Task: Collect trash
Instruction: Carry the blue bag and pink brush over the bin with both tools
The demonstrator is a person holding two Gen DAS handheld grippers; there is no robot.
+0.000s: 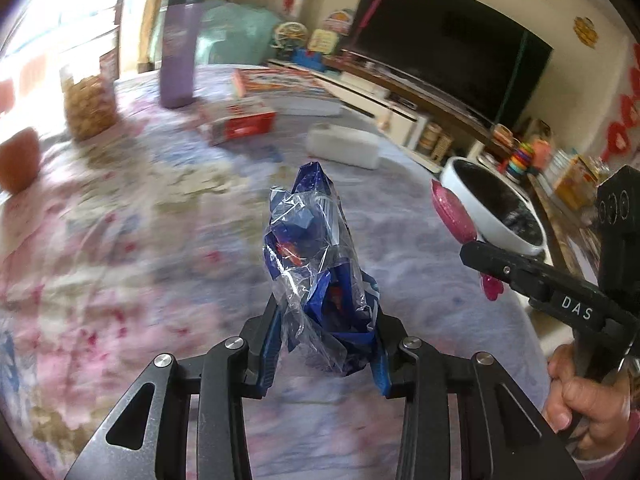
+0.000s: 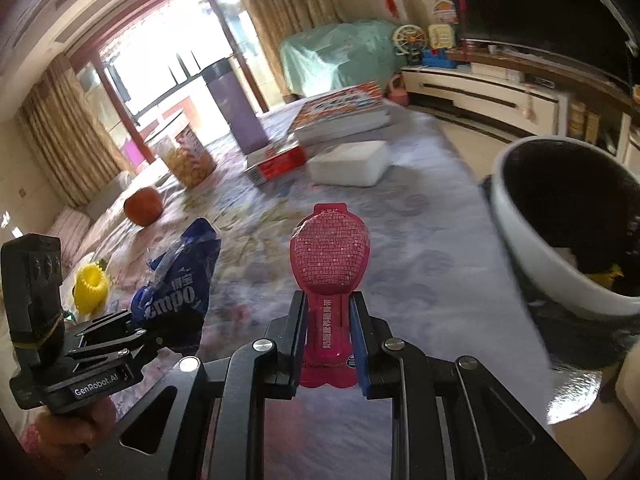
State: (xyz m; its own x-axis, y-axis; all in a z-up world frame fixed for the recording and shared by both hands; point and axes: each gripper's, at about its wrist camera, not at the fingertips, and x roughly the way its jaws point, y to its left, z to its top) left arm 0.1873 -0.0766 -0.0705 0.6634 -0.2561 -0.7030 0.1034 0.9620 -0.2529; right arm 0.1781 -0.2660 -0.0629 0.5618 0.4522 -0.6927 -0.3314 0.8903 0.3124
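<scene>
My left gripper (image 1: 326,344) is shut on a crumpled blue and clear plastic wrapper (image 1: 316,264), held above the floral tablecloth; it also shows in the right wrist view (image 2: 180,288). My right gripper (image 2: 328,320) is shut on a pink spoon-shaped wrapper (image 2: 330,264), which also shows in the left wrist view (image 1: 452,212) beside the bin. A white trash bin with a black liner (image 2: 560,276) stands at the right, close to the pink wrapper; some trash lies inside. It also shows in the left wrist view (image 1: 496,204).
On the table: a purple bottle (image 1: 178,44), a jar of snacks (image 1: 88,104), a red box (image 1: 244,120), a white tissue pack (image 2: 348,164), books (image 2: 340,112), an orange fruit (image 2: 143,206), a yellow cup-shaped item (image 2: 90,286). A TV (image 1: 448,40) stands behind.
</scene>
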